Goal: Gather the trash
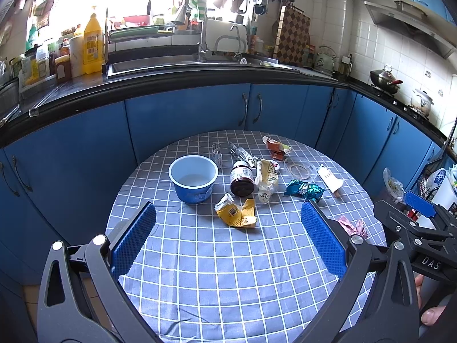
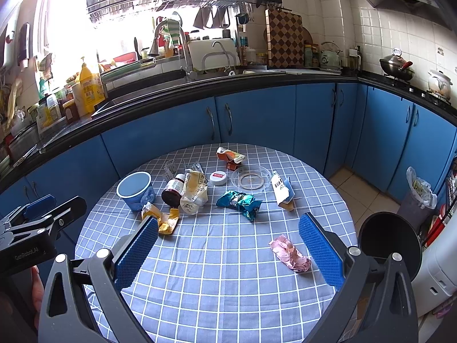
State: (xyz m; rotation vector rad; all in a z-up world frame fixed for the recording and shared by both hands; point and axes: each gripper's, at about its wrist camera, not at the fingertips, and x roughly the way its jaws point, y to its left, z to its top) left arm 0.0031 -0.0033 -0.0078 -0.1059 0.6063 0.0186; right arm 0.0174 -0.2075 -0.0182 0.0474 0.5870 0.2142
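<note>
Trash lies on a round table with a blue checked cloth (image 1: 214,271). A yellow wrapper (image 1: 235,213) (image 2: 162,220), a teal foil wrapper (image 1: 304,190) (image 2: 240,201), a crumpled pink wrapper (image 1: 354,227) (image 2: 291,253), a cream packet (image 1: 267,180) (image 2: 194,191), an orange-red packet (image 1: 275,147) (image 2: 230,155) and a white ice-lolly wrapper (image 1: 330,178) (image 2: 281,190) are spread over it. My left gripper (image 1: 228,237) hovers open above the near side, behind the yellow wrapper. My right gripper (image 2: 228,248) is open too, with the pink wrapper just inside its right finger.
A blue tub (image 1: 194,178) (image 2: 135,190), a dark jar (image 1: 242,178) (image 2: 172,191), a white lid (image 2: 218,177) and a clear plastic lid (image 1: 298,168) (image 2: 251,178) also sit on the table. A black bin (image 2: 390,237) stands at its right edge. Blue cabinets (image 1: 185,125) curve behind.
</note>
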